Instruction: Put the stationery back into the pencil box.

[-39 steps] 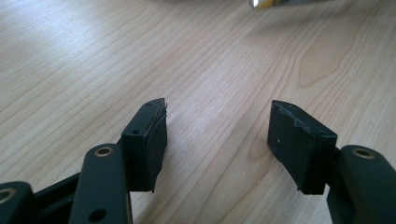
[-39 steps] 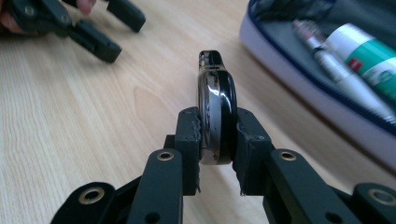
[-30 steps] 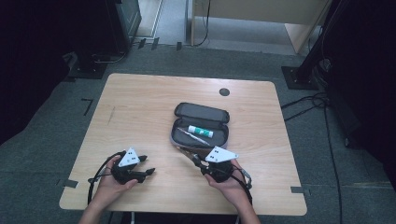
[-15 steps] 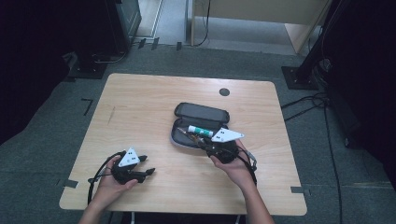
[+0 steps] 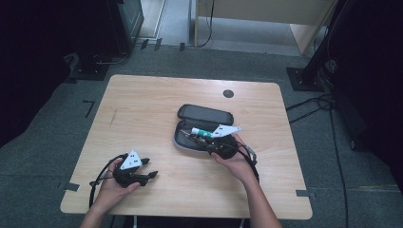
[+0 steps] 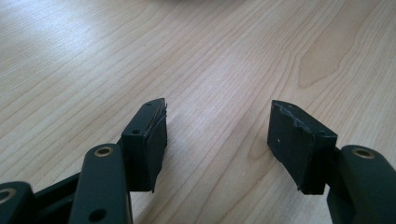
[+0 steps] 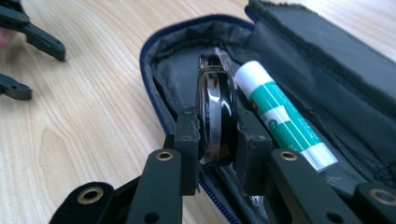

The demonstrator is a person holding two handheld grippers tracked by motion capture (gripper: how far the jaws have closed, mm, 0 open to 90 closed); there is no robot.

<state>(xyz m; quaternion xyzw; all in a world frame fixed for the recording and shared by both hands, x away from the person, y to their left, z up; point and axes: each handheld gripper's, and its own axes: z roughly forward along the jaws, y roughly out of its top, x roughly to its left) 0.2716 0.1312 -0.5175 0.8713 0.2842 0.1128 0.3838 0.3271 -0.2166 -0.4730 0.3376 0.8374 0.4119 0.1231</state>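
The right tool (image 7: 218, 154) grips a round, flat, glossy black dispenser with a clear band (image 7: 215, 116), held on edge inside the open dark fabric zip case (image 7: 322, 60) beside a white-and-green glue stick (image 7: 280, 119). The left tool (image 6: 217, 140) rests open over the pale wooden desk (image 6: 224, 51).

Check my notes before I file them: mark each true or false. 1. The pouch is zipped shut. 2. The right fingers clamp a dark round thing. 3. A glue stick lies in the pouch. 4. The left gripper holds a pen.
1. False: the pouch lies open.
2. True: the right gripper clamps a dark round thing over the pouch.
3. True: the glue stick lies inside.
4. False: the left gripper is open and empty over the table.
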